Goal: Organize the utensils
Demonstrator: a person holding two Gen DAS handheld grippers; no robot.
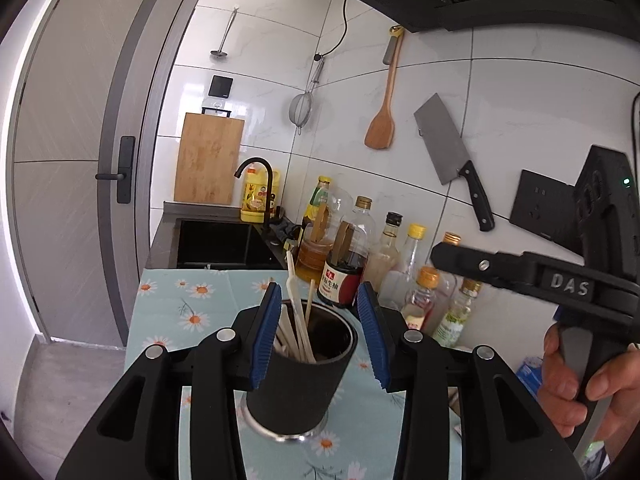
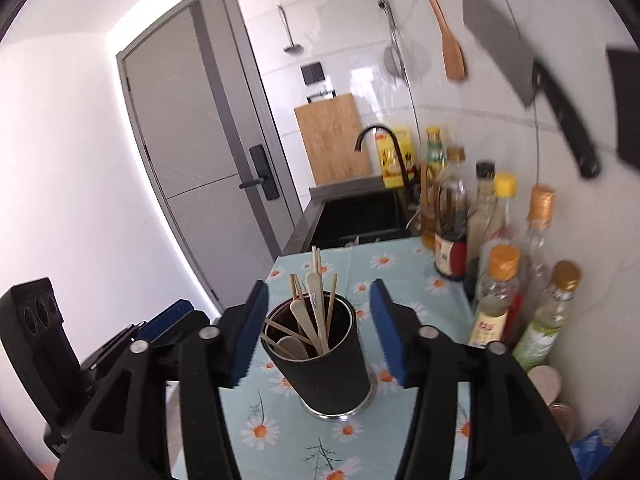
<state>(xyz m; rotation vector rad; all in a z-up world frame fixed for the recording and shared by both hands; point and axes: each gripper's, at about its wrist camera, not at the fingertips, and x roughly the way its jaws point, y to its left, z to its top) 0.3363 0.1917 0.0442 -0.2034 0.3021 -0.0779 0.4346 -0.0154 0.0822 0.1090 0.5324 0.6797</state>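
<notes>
A black cylindrical utensil holder (image 1: pixel 296 396) stands upright on the daisy tablecloth (image 1: pixel 192 300). In it are pale chopsticks and light wooden spoons (image 1: pixel 298 328). My left gripper (image 1: pixel 320 292) is open, with a blue pad on either side of the holder's rim; the right pad stands clear of it. In the right wrist view the same holder (image 2: pixel 332 376) with its utensils (image 2: pixel 316 312) sits between the pads of my right gripper (image 2: pixel 319 286), which is open, and both pads are apart from it. A hand (image 1: pixel 568 376) grips the right tool's handle.
Several sauce and oil bottles (image 1: pixel 344 264) line the tiled wall to the right. A black sink (image 1: pixel 216 244) with a faucet lies beyond the cloth. A cleaver (image 1: pixel 444 148), a wooden spatula (image 1: pixel 382 120) and a strainer hang on the wall. A cutting board (image 1: pixel 208 160) leans behind the sink.
</notes>
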